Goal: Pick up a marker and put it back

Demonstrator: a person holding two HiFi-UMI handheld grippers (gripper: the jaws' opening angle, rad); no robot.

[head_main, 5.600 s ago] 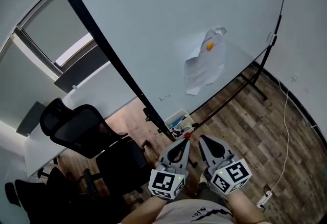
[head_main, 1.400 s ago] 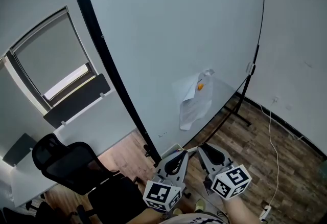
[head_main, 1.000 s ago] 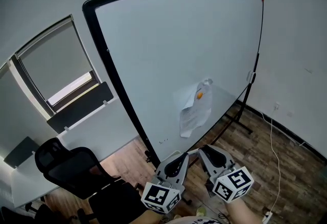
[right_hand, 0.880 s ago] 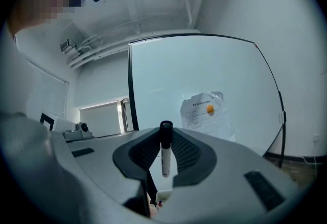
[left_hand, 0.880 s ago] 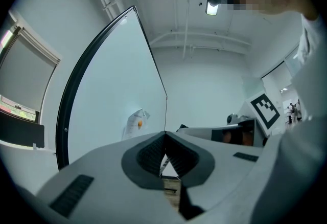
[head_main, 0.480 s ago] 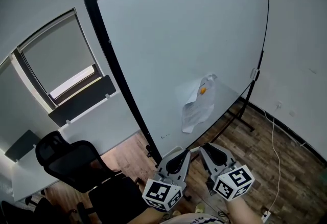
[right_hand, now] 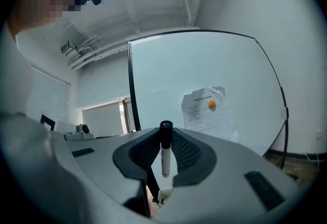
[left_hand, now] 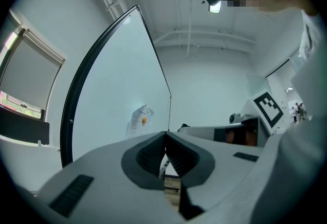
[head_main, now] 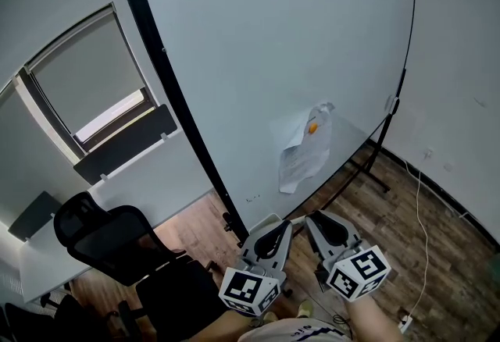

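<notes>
While the right tongs [right_hand: 164, 136] pinch a marker [right_hand: 165, 159] between their ribbed dark pads, the pen stands upright in the grip, its black cap at the top near the tips and its white barrel reaching down past the pads. Beside them the left tongs [left_hand: 165, 138] are pressed together, pad tips meeting, with nothing caught between them. Seen from the head view the two tools sit close side by side, low in the picture, each with its cube of square markers toward the person, and both aim at a large whiteboard [head_main: 273, 75] on a black-framed rolling stand. A creased sheet of paper [head_main: 301, 161] hangs on the lower part of the board, pinned by a small orange magnet [head_main: 312, 128] near its top. Low between the right jaws a small white thing with coloured bits shows in the right gripper view, too small to tell what it is. Farther out, a black office chair [head_main: 109, 235] stands to the left of the board, below a window [head_main: 82, 79] with its blind drawn most of the way down — a bright strip shows at the bottom. Right of the board a thin white cable [head_main: 428, 211] trails over the wooden floor [head_main: 391, 215].
</notes>
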